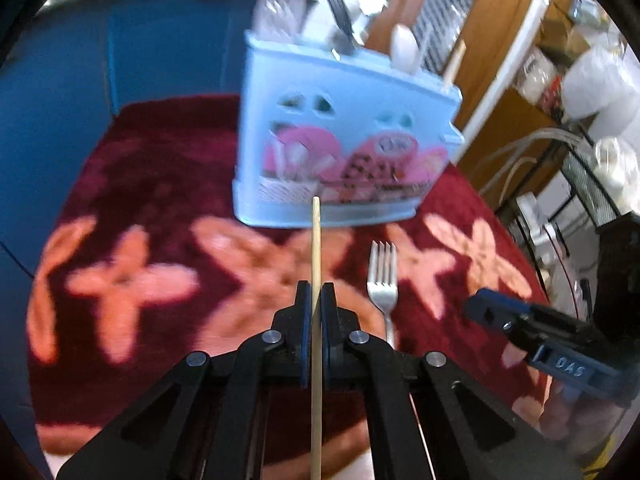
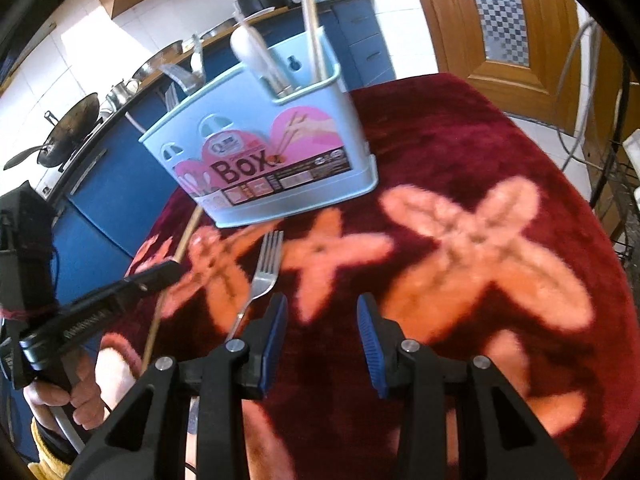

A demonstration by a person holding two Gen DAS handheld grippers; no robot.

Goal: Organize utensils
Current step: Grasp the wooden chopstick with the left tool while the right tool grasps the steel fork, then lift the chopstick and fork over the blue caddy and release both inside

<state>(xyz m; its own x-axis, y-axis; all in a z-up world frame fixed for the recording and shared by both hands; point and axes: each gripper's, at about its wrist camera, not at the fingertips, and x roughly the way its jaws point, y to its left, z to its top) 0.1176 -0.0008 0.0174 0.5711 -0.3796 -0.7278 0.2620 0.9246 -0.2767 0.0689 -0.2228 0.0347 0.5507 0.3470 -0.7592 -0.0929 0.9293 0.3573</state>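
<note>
Left wrist view: your left gripper (image 1: 316, 300) pinches a chopstick (image 1: 316, 248), fingers tight on it, before the blue utensil box (image 1: 344, 140); fork (image 1: 382, 280) lies on the surface (image 1: 160, 184).

Right wrist view: your right gripper (image 2: 322, 312), fingers partly apart, holds nothing; fork (image 2: 264, 272) just ahead-left.

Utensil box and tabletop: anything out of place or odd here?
One fork lies loose on the red cloth in front of the blue box; other utensils stand inside. The left gripper holds a chopstick.
</note>
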